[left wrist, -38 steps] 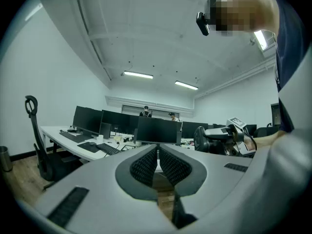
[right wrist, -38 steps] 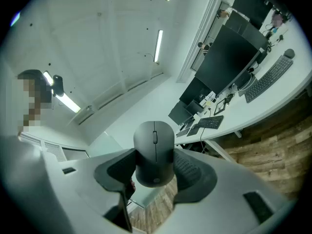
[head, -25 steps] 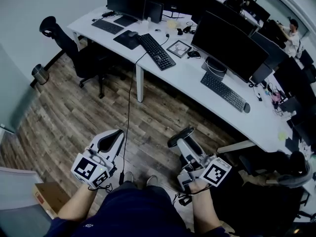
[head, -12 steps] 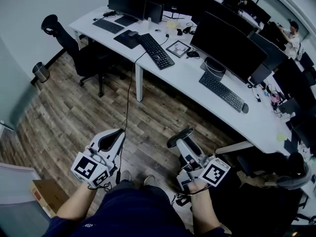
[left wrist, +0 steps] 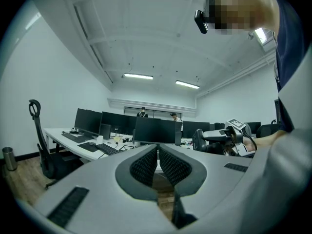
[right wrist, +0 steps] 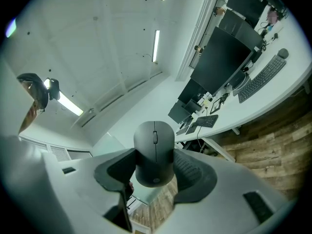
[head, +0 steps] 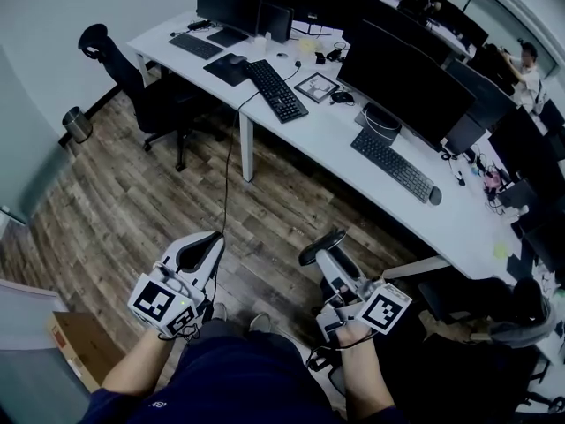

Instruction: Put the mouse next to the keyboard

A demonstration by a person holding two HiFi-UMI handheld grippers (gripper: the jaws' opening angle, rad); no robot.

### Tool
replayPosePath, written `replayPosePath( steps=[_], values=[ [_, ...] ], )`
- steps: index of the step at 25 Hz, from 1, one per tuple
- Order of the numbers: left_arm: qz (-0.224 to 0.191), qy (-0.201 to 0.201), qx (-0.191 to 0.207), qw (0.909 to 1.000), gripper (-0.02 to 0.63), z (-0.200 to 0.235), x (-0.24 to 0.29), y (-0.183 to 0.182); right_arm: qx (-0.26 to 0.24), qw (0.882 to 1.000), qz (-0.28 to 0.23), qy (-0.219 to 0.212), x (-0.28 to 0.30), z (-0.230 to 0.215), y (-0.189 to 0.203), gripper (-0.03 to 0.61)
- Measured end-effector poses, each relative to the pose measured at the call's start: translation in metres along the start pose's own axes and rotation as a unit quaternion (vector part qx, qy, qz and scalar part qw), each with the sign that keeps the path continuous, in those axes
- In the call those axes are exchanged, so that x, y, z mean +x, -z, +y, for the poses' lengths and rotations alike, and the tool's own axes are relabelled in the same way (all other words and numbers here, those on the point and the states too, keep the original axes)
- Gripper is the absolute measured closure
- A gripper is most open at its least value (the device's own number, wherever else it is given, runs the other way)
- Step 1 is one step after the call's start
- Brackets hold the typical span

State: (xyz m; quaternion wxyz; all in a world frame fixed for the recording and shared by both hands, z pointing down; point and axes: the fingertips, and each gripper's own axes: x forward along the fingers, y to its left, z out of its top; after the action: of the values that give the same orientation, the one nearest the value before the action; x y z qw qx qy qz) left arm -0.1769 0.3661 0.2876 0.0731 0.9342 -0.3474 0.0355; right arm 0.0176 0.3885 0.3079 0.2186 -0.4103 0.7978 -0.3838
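Right gripper view: right tool (right wrist: 155, 156) clenched on the mouse (right wrist: 154, 143) (dark, upright between the jaws), well apart from the desk (head: 328, 140). Jaws of the left tool (left wrist: 158, 154) are together, empty; the keyboard (head: 395, 165) lies along the desk's near edge.

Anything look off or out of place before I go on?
Nothing is spilled or damaged. The only misplaced thing is the mouse, clamped in the right gripper above the floor, not yet beside any keyboard on the desk.
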Motion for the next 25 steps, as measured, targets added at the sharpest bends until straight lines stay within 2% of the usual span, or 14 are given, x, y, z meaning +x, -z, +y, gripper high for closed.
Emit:
replayPosePath(
  steps=[12, 25],
  values=[
    [0.007, -0.006, 0.002, 1.0000, 0.574, -0.019, 0.020, 0.001, 0.010, 1.000, 0.002, -0.007, -0.015, -0.019, -0.014, 0.334],
    [0.002, -0.004, -0.005, 1.0000, 0.574, -0.004, 0.049, 0.005, 0.000, 1.000, 0.007, -0.010, 0.003, -0.035, -0.031, 0.334]
  ],
)
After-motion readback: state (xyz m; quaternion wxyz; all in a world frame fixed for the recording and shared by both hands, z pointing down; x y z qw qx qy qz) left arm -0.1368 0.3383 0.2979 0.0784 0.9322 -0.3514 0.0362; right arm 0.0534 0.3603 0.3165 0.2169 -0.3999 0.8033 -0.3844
